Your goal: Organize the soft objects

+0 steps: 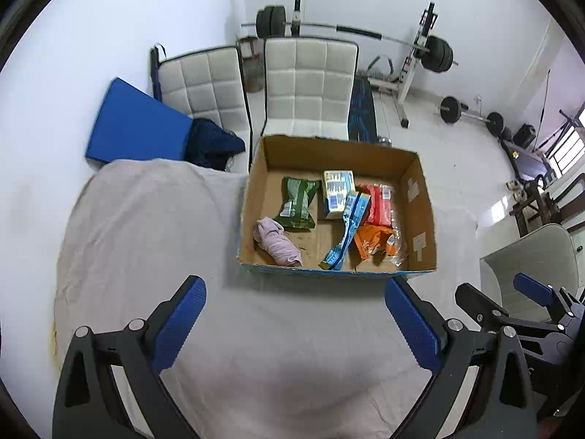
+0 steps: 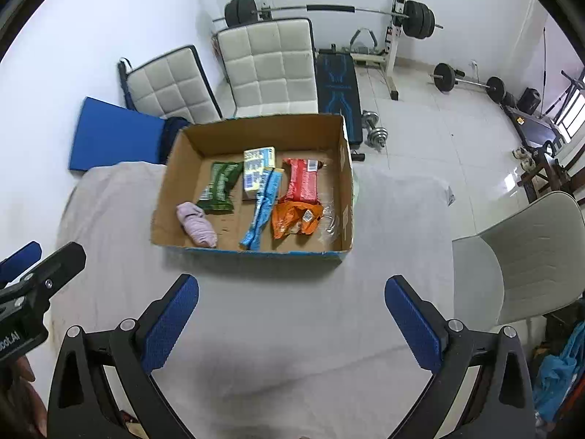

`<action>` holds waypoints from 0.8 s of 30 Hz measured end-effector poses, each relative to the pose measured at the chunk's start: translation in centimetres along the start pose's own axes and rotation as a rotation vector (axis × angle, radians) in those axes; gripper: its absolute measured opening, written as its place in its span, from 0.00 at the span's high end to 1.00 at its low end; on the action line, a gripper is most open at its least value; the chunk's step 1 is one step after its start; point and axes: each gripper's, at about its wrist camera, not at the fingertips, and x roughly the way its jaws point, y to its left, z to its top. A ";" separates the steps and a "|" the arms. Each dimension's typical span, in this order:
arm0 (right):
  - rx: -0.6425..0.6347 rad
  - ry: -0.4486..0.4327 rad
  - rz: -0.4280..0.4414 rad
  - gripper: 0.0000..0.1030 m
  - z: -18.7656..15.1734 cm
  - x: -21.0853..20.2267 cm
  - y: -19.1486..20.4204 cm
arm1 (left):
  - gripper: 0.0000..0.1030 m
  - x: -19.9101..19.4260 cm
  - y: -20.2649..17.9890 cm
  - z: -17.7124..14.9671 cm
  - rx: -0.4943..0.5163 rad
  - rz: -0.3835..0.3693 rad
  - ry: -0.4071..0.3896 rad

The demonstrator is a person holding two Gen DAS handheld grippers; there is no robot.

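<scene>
- Left gripper (image 1: 294, 314) and right gripper (image 2: 290, 311) hover spread wide, empty, near the cardboard box (image 1: 420, 201).
- Soft pink cloth (image 1: 276, 242) lies in the box's near-left corner.
- Advice: descend centred over it, pinch gently.

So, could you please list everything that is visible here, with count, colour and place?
cardboard box: 1, brown, on the covered table
cloth bundle: 1, pale pink, box near-left corner
green packet: 1, box back-left
small carton: 1, blue and white, box back-middle
long blue packet: 1, box middle
red packet: 1, box right
orange packet: 1, box near-right
table cover: 1, grey
padded chairs: 2, white, behind
barbell rack: 1, rear wall
blue mat: 1, left floor
left gripper: open, empty
right gripper: open, empty
</scene>
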 end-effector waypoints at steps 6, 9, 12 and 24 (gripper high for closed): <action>0.008 -0.068 0.037 0.00 -2.2 -6.4 0.0 | 0.02 -5.3 0.2 -1.4 -0.015 -0.011 -0.054; 0.008 -0.089 0.058 0.00 -3.3 -9.2 0.0 | 0.02 -7.3 0.1 -2.0 -0.013 -0.008 -0.064; 0.005 -0.110 0.063 0.00 -4.5 -11.4 0.1 | 0.02 -8.9 0.2 -2.8 -0.008 -0.013 -0.067; -0.014 -0.169 0.042 0.00 -6.3 -16.0 0.6 | 0.02 -12.6 0.0 -4.3 -0.007 -0.006 -0.112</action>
